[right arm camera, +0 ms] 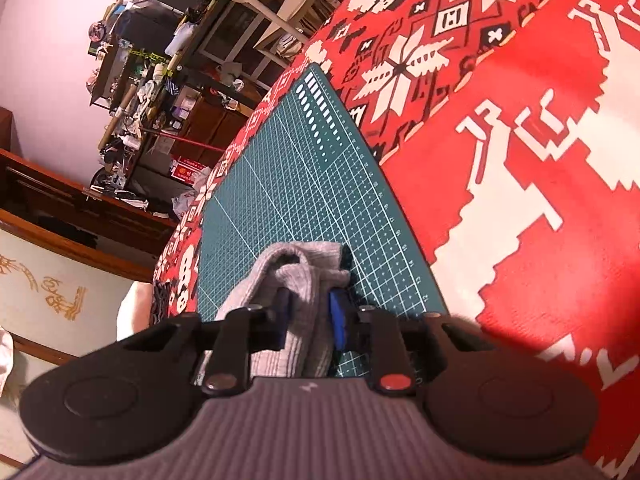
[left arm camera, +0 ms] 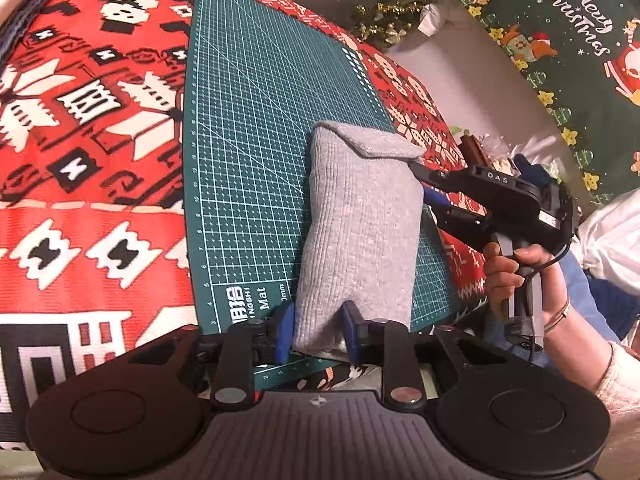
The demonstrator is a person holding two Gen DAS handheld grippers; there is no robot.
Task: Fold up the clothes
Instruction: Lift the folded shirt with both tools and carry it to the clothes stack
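Right up close, the left gripper [left arm camera: 318,332] has its blue pads clenched on the near end of the grey knitted garment [left arm camera: 360,232], cloth bunched tight between the two fingers [left arm camera: 285,330]. That garment is folded into a narrow oblong and lies along the right-hand part of the green cutting mat [left arm camera: 248,128], its near end lifted slightly into the jaws, its far end showing a small flap folded over the top.

Over on the right edge of the garment, the right gripper [left arm camera: 430,196] comes in from the side, held by the person's hand [left arm camera: 516,272], a thin bracelet on the wrist. From its own camera, the right gripper [right arm camera: 310,316] is clenched on a thick wad of the same grey garment [right arm camera: 296,276], blue pads [right arm camera: 338,320] pressed into the ribbed folds, the cloth humped up just ahead of the fingertips.

Beneath it all, the mat [right arm camera: 288,168] sits on a red, white and black patterned tablecloth [left arm camera: 80,120] that spreads well beyond it.

Further back, a green Merry Christmas banner [left arm camera: 580,32] hangs beyond the table's right side, with gold tinsel [left arm camera: 384,20] near it, and the right camera catches a cluttered shelf [right arm camera: 140,92] against the far wall
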